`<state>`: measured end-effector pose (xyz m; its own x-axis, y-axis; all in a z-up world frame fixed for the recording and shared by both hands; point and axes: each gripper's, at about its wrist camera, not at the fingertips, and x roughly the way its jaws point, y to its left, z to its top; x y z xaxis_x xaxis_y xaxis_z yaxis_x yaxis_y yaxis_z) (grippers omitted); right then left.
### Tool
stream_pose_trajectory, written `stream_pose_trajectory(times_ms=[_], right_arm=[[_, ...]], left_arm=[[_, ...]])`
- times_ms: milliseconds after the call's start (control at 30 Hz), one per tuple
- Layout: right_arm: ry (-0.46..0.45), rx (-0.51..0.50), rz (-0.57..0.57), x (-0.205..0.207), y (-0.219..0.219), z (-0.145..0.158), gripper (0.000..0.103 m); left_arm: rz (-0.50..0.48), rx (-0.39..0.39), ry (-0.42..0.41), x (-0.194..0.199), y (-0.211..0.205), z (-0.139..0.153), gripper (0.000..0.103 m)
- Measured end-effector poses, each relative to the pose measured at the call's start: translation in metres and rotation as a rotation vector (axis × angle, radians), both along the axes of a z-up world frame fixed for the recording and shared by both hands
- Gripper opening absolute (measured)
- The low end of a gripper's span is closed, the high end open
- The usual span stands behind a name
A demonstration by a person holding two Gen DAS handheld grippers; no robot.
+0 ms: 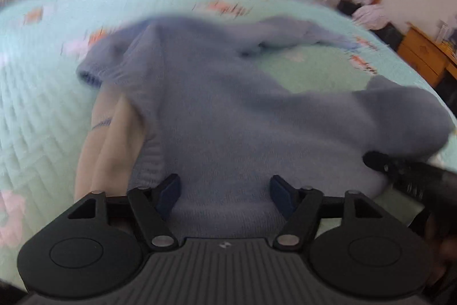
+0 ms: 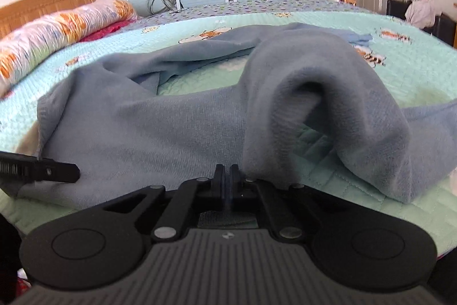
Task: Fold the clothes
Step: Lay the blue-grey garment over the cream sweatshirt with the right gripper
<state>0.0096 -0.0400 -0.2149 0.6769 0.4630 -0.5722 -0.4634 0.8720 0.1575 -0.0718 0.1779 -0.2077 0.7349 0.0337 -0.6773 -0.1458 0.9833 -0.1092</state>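
Blue sweater fabric is seen spread over the near part of a mint quilted bedspread, close to the bed's near edge. Nearest, the right gripper is held with its fingers clenched together at the sweater's near hem; whether cloth is pinched between them cannot be told. In the left wrist view, the left gripper is held with its fingers spread apart above the sweater's lower part, nothing being pressed by the blue pads. A beige garment is partly covered by the sweater's left side. One sleeve is humped up in a loop towards the right. A rolled floral quilt is laid along the bed's far left edge, before a wooden headboard.
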Motion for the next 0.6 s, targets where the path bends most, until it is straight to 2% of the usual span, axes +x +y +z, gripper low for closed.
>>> stream_pose_trajectory(times_ms=[67, 133, 167, 233, 300, 400, 500, 567, 600], right_arm=[[0.040, 0.077, -0.012, 0.004, -0.010, -0.003, 0.002], [0.080, 0.152, -0.032, 0.010, -0.018, -0.006, 0.002], [0.090, 0.159, -0.033, 0.011, -0.018, -0.006, 0.001], [0.079, 0.128, -0.013, 0.010, -0.015, -0.004, 0.002], [0.060, 0.086, 0.014, 0.008, -0.010, -0.001, 0.002], [0.074, 0.098, 0.019, 0.006, -0.016, -0.001, 0.002], [0.108, 0.131, 0.007, 0.006, -0.022, 0.001, 0.002], [0.128, 0.141, -0.001, 0.004, -0.024, 0.003, 0.007], [0.134, 0.145, 0.003, 0.001, -0.023, 0.006, 0.019]], left_arm=[[-0.011, 0.009, -0.033, -0.005, -0.001, -0.003, 0.083], [-0.017, -0.042, -0.061, -0.007, 0.007, -0.007, 0.092], [-0.028, -0.054, -0.058, -0.005, 0.008, -0.007, 0.093], [-0.050, -0.066, -0.038, 0.000, 0.006, -0.006, 0.103], [-0.046, -0.058, -0.032, 0.003, 0.003, -0.007, 0.103], [-0.047, -0.035, -0.038, 0.004, -0.001, -0.007, 0.103], [-0.029, -0.078, -0.050, 0.003, 0.006, -0.002, 0.103], [0.006, -0.122, -0.082, 0.000, 0.015, 0.003, 0.103], [0.019, -0.142, -0.095, 0.000, 0.019, 0.005, 0.103]])
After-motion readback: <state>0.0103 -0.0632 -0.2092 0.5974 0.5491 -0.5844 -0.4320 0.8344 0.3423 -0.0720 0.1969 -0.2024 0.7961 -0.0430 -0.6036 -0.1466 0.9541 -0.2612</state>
